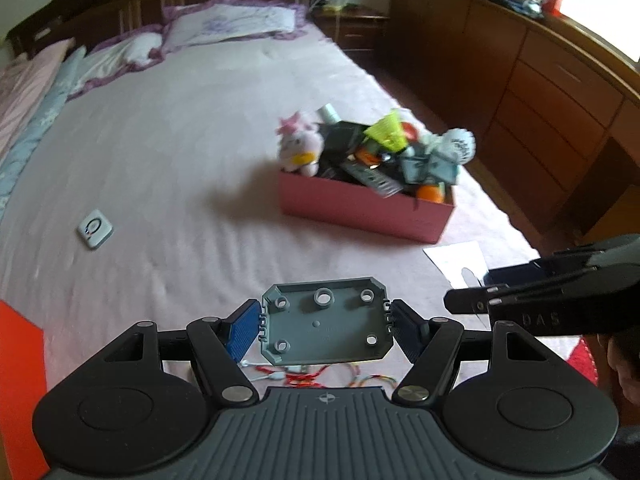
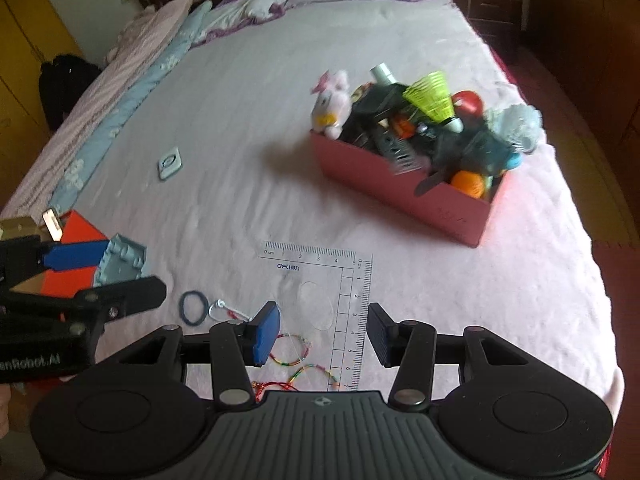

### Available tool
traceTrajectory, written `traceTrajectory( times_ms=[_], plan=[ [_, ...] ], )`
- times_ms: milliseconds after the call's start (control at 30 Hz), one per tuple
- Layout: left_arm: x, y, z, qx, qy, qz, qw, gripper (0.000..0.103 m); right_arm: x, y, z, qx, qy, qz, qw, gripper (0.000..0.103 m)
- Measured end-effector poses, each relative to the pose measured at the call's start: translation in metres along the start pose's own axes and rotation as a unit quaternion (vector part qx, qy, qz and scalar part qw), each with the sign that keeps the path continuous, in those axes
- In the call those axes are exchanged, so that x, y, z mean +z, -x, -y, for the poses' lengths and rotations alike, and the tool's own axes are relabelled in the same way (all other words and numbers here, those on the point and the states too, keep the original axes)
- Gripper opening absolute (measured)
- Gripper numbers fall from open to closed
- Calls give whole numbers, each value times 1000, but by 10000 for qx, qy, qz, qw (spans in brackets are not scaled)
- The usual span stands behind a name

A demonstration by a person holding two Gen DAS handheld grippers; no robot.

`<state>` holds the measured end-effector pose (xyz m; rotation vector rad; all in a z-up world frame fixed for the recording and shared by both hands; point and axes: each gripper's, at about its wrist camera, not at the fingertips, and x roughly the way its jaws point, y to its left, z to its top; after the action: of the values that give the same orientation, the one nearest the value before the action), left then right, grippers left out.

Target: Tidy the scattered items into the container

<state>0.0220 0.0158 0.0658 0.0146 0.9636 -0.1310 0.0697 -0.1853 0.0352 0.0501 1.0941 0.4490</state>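
The bed (image 2: 248, 120) carries everything, its pale pink sheet running up to the pillows at the head. Toward its right edge sits the pink box (image 2: 404, 196), heaped with toys: a plush rabbit (image 2: 332, 104), a yellow shuttlecock (image 2: 430, 94), an orange ball (image 2: 468, 184) and more. Still loose near the foot edge lie a clear ruler (image 2: 344, 292), a blue hair ring (image 2: 193, 307), a small clip (image 2: 224, 308) and coloured cords (image 2: 296, 356); a small white square gadget (image 2: 170, 165) lies out alone in the middle, toward the left side.

The left gripper (image 1: 326, 326) has its fingers closed on a grey plastic plate (image 1: 326, 326), gripped by its two short ends and held level above the cords near the foot edge. Judging by that, the step in hand is carrying this plate to the box; the move calls for travelling forward and right across the bed, clearing the box's near wall, and letting go over the heap where it will not slide off.

The right gripper (image 2: 322, 332) hovers low over the ruler, fingers spread wide and holding nothing, pointed toward the box, well placed to take the ruler.
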Motion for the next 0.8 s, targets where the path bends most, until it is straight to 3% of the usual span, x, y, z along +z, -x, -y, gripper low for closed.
traceTrajectory(
  times_ms=[267, 800],
  plan=[
    [8, 14, 22, 113, -131, 29, 9998, 69, -7, 21, 36, 25, -265, 59, 9996, 50],
    [-4, 16, 59, 382, -58, -272, 9989, 69, -11, 8, 84, 305, -429, -76, 9986, 50]
  ],
)
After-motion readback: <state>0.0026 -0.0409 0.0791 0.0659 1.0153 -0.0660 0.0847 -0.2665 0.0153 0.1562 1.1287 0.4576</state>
